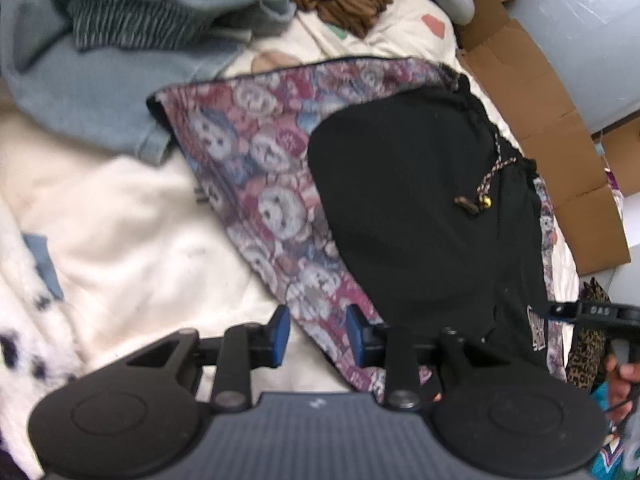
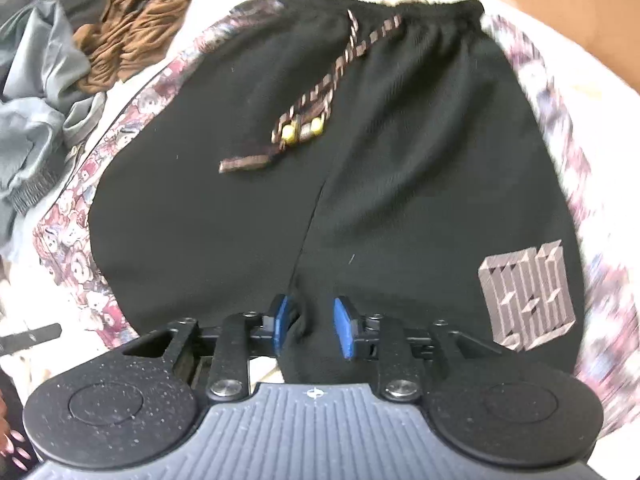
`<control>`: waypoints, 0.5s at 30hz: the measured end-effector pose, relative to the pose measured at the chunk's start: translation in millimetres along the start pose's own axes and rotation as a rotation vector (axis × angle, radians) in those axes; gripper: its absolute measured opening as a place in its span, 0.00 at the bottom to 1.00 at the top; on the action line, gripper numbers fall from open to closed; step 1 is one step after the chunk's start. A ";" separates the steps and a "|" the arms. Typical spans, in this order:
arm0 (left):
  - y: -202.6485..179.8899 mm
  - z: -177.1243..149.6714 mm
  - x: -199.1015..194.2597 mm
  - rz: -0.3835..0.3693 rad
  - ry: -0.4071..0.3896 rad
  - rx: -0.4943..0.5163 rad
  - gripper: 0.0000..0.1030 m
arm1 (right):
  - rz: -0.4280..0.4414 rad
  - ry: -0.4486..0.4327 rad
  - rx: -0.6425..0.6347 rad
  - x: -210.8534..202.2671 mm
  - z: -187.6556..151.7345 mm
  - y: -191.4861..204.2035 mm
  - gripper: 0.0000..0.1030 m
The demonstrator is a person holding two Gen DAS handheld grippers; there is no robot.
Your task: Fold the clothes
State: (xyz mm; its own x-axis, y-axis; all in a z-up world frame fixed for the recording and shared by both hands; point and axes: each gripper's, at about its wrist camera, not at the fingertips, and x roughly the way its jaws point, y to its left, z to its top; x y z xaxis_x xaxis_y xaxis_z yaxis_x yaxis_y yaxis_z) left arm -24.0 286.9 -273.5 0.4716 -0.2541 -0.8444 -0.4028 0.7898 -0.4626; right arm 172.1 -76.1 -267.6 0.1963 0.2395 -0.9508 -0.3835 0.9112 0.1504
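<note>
Noted: white characters reading roughly "0A5" on black tool arm (image 1: pixel 600 311) at right edge, blurred. Block-letter patch (image 2: pixel 527 295) on black shorts (image 2: pixel 248 216): illegible.

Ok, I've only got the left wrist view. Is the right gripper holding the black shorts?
Observer: The right gripper stands open. A ridge of the black shorts lies between its pads, seemingly unpinched.
Operator: And the drawstring?
Observer: The drawstring lies loose on the front, with two yellow beads near its ends.
Operator: Is the logo facing up?
Observer: Yes, the grey block logo shows whole, flat on one leg.
</note>
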 end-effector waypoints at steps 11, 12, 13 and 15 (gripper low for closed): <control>-23.9 28.8 5.2 0.017 -0.075 0.023 0.33 | -0.060 -0.013 0.150 21.7 83.4 -11.0 0.34; -25.6 31.9 6.1 0.027 -0.077 0.025 0.34 | -0.068 -0.010 0.134 26.8 83.2 -8.5 0.34; -28.2 35.3 7.3 0.034 -0.075 0.034 0.35 | -0.077 -0.007 0.118 31.9 82.9 -6.0 0.34; -35.6 41.0 12.3 0.049 -0.059 0.084 0.39 | -0.075 -0.007 0.093 38.7 78.1 -4.7 0.34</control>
State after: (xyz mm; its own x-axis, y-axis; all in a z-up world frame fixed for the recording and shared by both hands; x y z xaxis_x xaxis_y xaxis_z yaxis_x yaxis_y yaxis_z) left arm 28.3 278.6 -256.3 0.4995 -0.1830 -0.8468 -0.3605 0.8449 -0.3953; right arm 252.0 -45.0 -283.9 0.2276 0.1717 -0.9585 -0.2826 0.9536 0.1038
